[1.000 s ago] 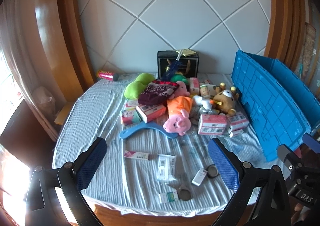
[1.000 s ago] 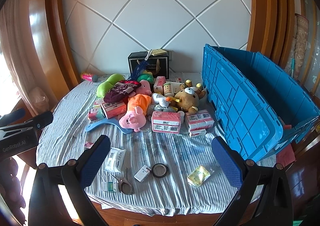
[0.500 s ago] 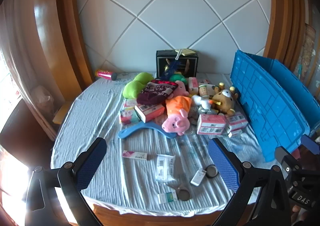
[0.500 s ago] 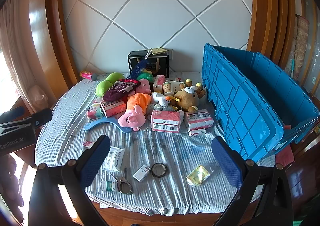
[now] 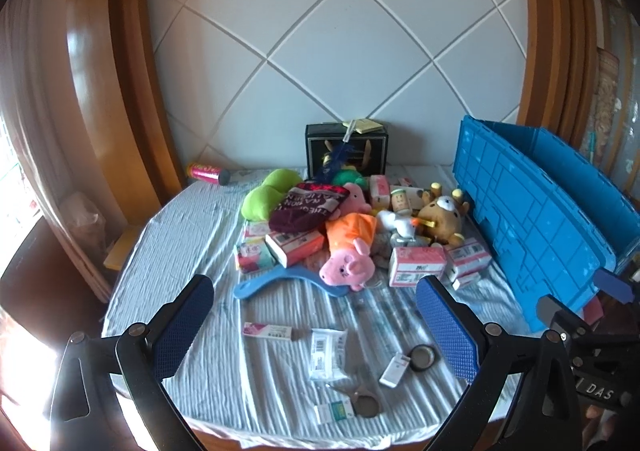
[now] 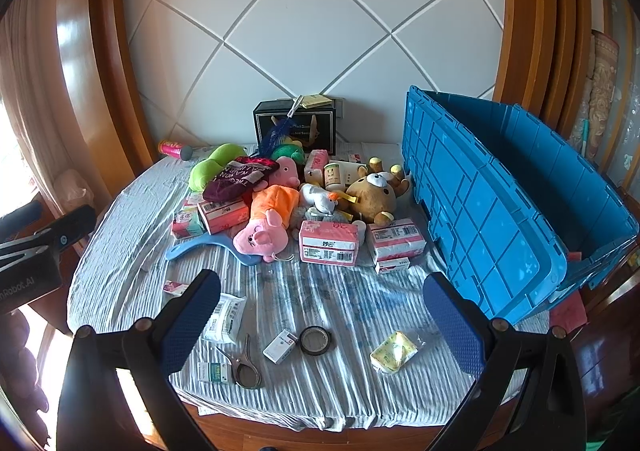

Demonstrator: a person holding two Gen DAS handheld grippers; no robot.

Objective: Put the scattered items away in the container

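Note:
A large blue crate (image 6: 500,203) leans at the table's right side, also seen as the crate (image 5: 532,211) in the left wrist view. Toys and boxes are heaped mid-table: a pink pig plush (image 6: 266,225), a brown bear plush (image 6: 374,193), a pink tissue pack (image 6: 329,242), a blue hanger (image 5: 292,283). Small items lie near the front: a tape ring (image 6: 315,340), a yellow packet (image 6: 394,351), scissors (image 6: 242,365). My left gripper (image 5: 316,331) and my right gripper (image 6: 322,327) both hover open above the front edge, holding nothing.
A black box (image 6: 296,125) stands against the tiled wall at the back. A pink can (image 5: 208,172) lies at the far left. Wooden frames flank the round table with its striped cloth (image 6: 120,251). The other gripper's body (image 6: 32,251) shows at left.
Both grippers have drawn back and risen slightly, so the table looks a little farther away. Nothing on the table has moved.

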